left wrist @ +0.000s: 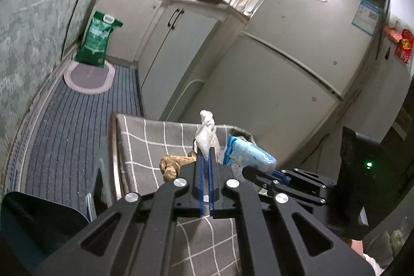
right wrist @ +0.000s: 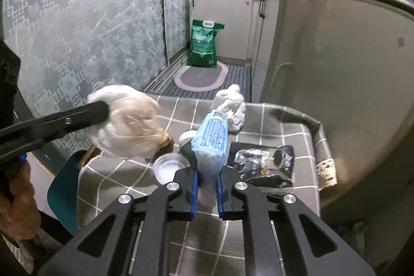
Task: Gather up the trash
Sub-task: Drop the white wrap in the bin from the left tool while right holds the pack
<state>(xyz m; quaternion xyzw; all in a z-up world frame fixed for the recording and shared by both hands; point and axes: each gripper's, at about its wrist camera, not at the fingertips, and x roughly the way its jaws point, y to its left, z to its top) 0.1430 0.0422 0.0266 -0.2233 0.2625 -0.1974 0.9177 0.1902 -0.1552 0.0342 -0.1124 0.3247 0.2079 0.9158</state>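
Two wrappers (right wrist: pixel 211 136), one cup (right wrist: pixel 169 167), perhaps two tissues (right wrist: pixel 231 105).

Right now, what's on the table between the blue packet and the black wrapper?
Bare checked cloth. The right wrist view shows nothing between the blue packet and the black wrapper; the white wad lies beyond.

On the desk (right wrist: pixel 271 120) ahead of me, my right tool (right wrist: pixel 207 183) is clamped on the tissue packet (right wrist: pixel 212 136), with the wadded paper (right wrist: pixel 233 105) behind it toward the far edge, the small cup (right wrist: pixel 169 166) just to its left and the crumpled wrapper (right wrist: pixel 264 164) to its right near the right edge. My left tool (left wrist: pixel 206 154) grips the plastic bag (right wrist: pixel 129 120) above the desk's left side. Beyond the far edge, the sack (right wrist: pixel 204 45) stands on the floor mat (right wrist: pixel 201 76) beside the cabinets (right wrist: pixel 225 22).
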